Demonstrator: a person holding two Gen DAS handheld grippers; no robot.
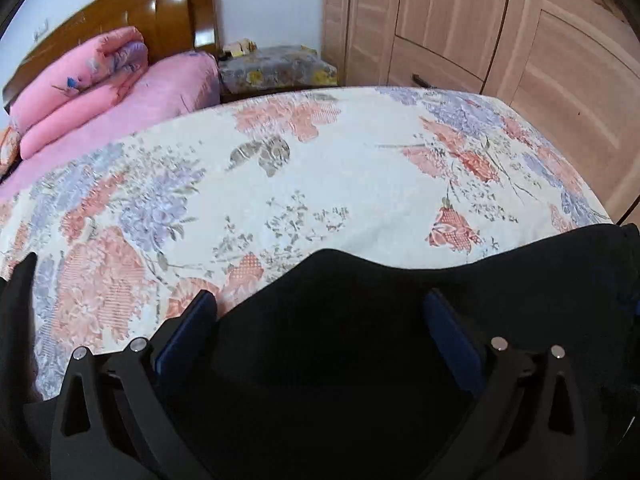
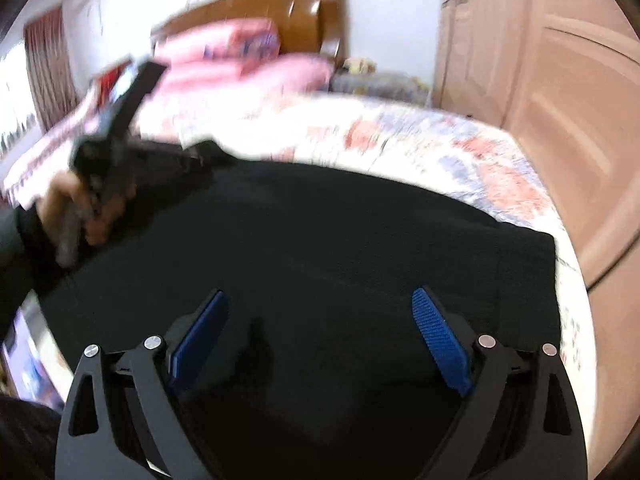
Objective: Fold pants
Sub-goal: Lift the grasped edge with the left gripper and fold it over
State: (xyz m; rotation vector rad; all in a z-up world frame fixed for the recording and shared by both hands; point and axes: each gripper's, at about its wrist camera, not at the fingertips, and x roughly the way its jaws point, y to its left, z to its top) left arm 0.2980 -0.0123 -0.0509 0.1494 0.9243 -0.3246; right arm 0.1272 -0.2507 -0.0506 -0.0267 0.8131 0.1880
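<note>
The black pants (image 2: 320, 248) lie spread on the flowered bedspread (image 1: 360, 184) of the bed, at the near side of it and reaching toward the edge that faces the wardrobe (image 1: 460, 20). In the right wrist view the cloth looks quite flat, with one straight edge at the wardrobe side; I cannot tell whether it is already folded once. Both tongs stand wide open and hold nothing: the left tongs (image 1: 320, 340) hang over the near part of the cloth, where its far edge makes a wavy line, and the right tongs (image 2: 320, 340) hang over the middle of the dark cloth, the blue pads (image 2: 440, 340) well apart. The right view, which is blurred, also shows a hand (image 2: 80, 208) with the left tool at the far left part of the pants. I judge that the step in hand is to take a new hold for the next fold. To do it well, each tongs should go down to an outer edge or corner, not the middle, and close on all layers together, because thin black cloth slips easily and one layer alone would pull out of line. Then both should lift at equal height and carry the edge over evenly. The wave at the far edge should be smoothed first.
</note>
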